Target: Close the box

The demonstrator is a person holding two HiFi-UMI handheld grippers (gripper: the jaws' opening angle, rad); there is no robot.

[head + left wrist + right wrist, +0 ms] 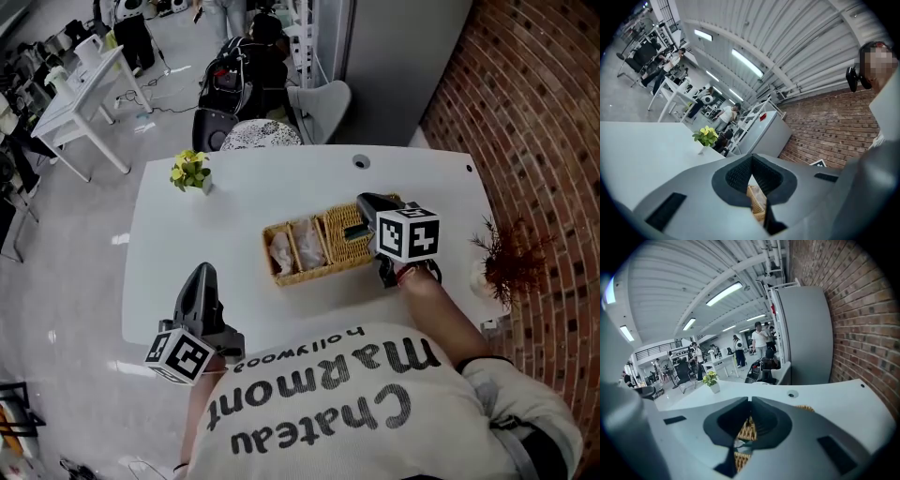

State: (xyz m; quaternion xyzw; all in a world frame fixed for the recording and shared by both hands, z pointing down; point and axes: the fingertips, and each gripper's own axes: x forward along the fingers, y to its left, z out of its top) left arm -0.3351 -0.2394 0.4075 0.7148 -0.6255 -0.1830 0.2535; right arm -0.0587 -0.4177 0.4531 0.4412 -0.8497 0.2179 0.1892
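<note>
Box: wicker box [309, 275], mid-table, a bit R of centre, long side slightly skewed to the table [234, 216] edges. L and mid compartments open, w/ pale packets inside; R end is under the R tool.
R tool: R tool [750, 400] over box's R end, angled down. Jaw tips together; wicker shows thru the gap behind them, no clear grip on anything.
L tool: L tool [202, 272] near the table's near-L edge, well apart from box. Tips meet, nothing between.
Free room: wide bare table L of box and on the far side; narrower strip betw. box and near edge.
Edges: brick wall [534, 112] close along table's R side; dried twig plant [511, 258] at R edge; small yellow plant [190, 171] at far-L corner; cable hole [361, 162] near far edge.
</note>
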